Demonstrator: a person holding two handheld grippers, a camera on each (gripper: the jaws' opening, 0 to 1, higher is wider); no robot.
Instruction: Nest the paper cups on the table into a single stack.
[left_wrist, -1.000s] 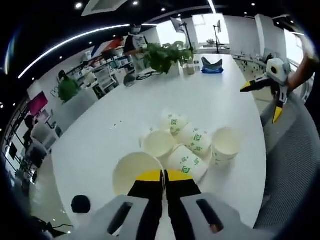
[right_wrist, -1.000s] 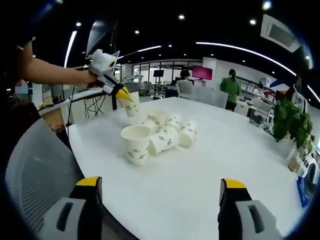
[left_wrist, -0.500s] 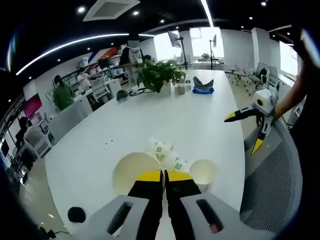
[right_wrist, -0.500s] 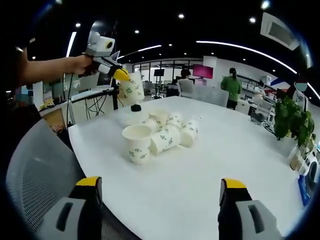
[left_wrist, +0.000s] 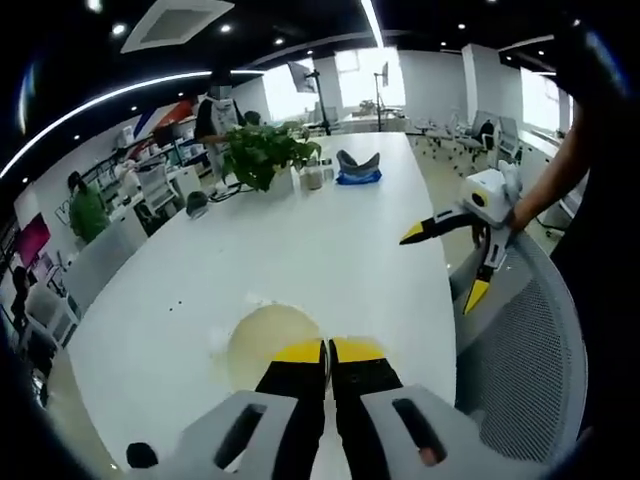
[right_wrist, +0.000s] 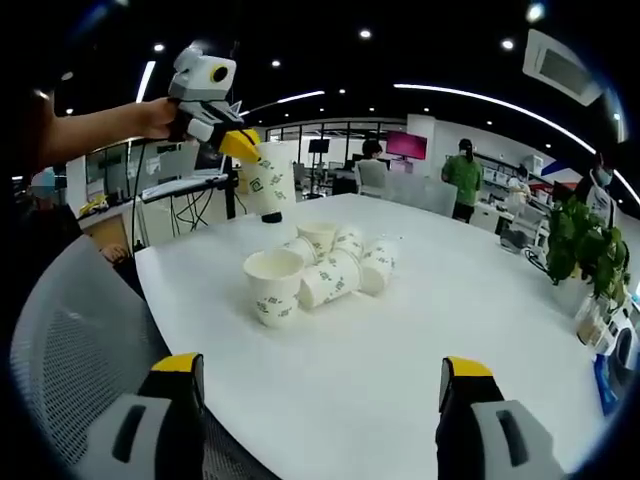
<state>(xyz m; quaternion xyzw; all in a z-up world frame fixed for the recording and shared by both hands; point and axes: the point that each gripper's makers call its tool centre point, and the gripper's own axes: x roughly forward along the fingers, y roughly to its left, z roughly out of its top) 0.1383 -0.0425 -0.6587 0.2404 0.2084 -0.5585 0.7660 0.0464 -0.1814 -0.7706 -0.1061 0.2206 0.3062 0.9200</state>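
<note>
Above white table (right_wrist: 480, 300), left tongs (right_wrist: 247, 148) pinch a cup (right_wrist: 268, 182).

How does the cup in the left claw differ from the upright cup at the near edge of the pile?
The held cup hangs tilted in the air, pinched by the left claw; the upright cup stands on the table, mouth up, untouched. The held cup is apart from the pile; the upright one adjoins it. Both are white with green print.

Potted plant (left_wrist: 262, 152) far end; mesh chair (right_wrist: 70, 350) near edge.
</note>
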